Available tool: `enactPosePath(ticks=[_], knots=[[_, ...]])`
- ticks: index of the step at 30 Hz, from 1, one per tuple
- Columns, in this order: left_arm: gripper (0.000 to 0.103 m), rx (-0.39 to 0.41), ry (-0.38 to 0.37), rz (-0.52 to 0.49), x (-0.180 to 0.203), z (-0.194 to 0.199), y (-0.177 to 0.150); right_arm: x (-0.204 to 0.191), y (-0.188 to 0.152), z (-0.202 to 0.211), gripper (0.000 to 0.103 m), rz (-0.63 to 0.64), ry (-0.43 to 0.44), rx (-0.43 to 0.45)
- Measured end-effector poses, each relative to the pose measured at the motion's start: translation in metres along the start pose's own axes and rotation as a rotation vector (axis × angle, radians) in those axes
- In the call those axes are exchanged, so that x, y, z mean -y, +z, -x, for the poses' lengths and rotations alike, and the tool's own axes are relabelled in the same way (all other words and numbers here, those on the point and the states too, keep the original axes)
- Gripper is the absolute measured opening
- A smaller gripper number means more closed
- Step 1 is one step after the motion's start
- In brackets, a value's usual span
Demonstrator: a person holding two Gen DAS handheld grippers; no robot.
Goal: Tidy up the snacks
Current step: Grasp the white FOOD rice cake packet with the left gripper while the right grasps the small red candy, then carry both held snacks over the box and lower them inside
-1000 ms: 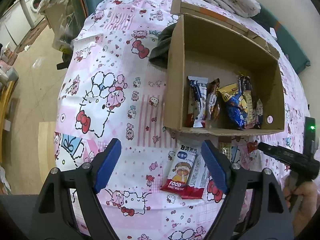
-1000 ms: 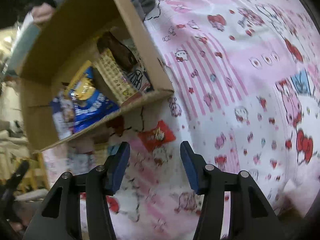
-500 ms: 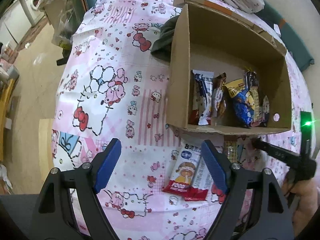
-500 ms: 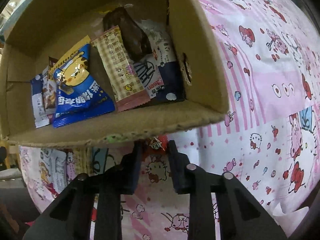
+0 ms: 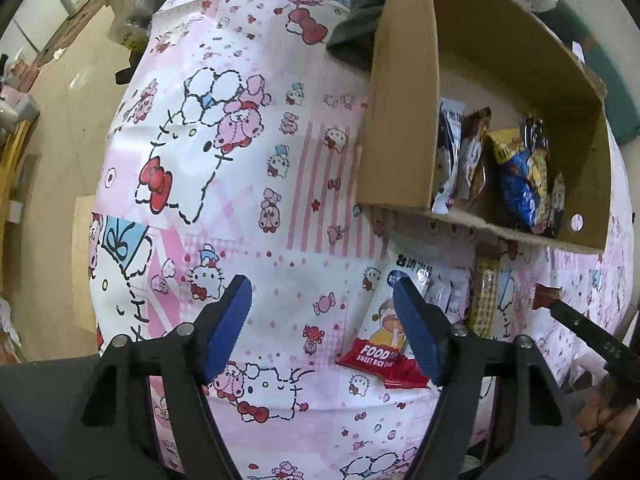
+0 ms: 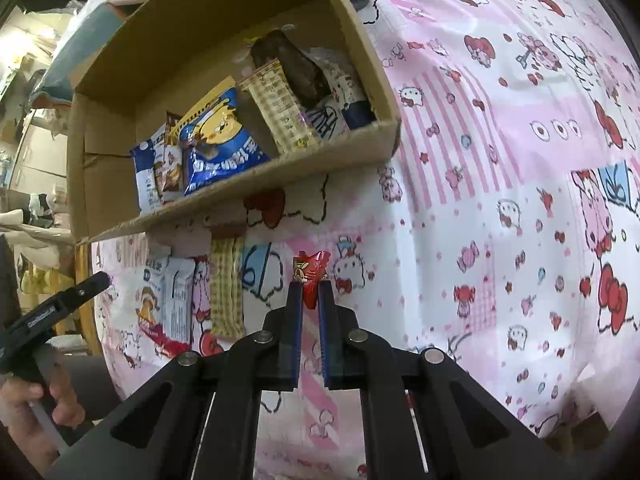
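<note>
My right gripper is shut on a small red snack packet and holds it above the cloth, in front of the cardboard box. The packet also shows in the left wrist view. The box holds several snack packs, among them a blue bag. My left gripper is open and empty, above the cloth just left of a red-and-white rice snack pack. A yellow checked bar lies beside that pack.
A pink cartoon-print cloth covers the table. A dark cloth lies behind the box's left wall. The table edge and floor are to the left. Bedding and clutter sit behind the box.
My right gripper closed on the red packet in front of the box and lifted it off the cloth. My left gripper moved nearer the cloth, still open.
</note>
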State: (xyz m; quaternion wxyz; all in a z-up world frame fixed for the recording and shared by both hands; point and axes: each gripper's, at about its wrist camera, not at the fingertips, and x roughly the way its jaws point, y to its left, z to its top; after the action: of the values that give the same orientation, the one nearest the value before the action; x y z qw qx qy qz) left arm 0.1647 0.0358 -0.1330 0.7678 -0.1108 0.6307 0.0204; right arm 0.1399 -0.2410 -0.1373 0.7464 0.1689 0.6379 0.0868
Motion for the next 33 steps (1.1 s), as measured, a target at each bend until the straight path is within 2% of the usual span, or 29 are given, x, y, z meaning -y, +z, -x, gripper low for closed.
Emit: enactPosePath(ticks=[4, 6, 10, 15, 18, 19, 20, 22, 33], knots=[[0.068, -0.006, -0.010, 0.000, 0.000, -0.001, -0.002, 0.000, -0.007, 0.014, 0.007, 0.014, 0.053, 0.028], [0.057, -0.011, -0.013, -0.010, 0.002, -0.002, -0.003, -0.006, -0.012, 0.021, 0.007, 0.024, 0.093, 0.054], [0.047, -0.053, -0.041, -0.033, 0.011, -0.013, -0.007, -0.016, -0.019, 0.029, 0.007, 0.048, 0.142, 0.087], [0.047, -0.091, -0.012, -0.125, 0.036, -0.033, -0.017, -0.016, -0.017, 0.028, 0.007, 0.037, 0.148, 0.093], [0.047, -0.116, -0.030, -0.178, 0.052, -0.045, -0.022, -0.014, -0.017, 0.028, 0.007, 0.028, 0.149, 0.094], [0.046, -0.119, -0.006, -0.207, 0.057, -0.049, -0.024, -0.014, -0.017, 0.028, 0.007, 0.028, 0.145, 0.094], [0.030, -0.111, 0.006, -0.214, 0.059, -0.049, -0.025, -0.015, -0.017, 0.028, 0.007, 0.030, 0.143, 0.095], [0.027, -0.104, 0.041, -0.234, 0.061, -0.049, -0.026, -0.015, -0.017, 0.028, 0.007, 0.036, 0.143, 0.098], [0.027, -0.072, -0.017, -0.103, 0.036, 0.003, -0.039, -0.031, -0.018, 0.044, 0.007, 0.052, 0.209, 0.123]])
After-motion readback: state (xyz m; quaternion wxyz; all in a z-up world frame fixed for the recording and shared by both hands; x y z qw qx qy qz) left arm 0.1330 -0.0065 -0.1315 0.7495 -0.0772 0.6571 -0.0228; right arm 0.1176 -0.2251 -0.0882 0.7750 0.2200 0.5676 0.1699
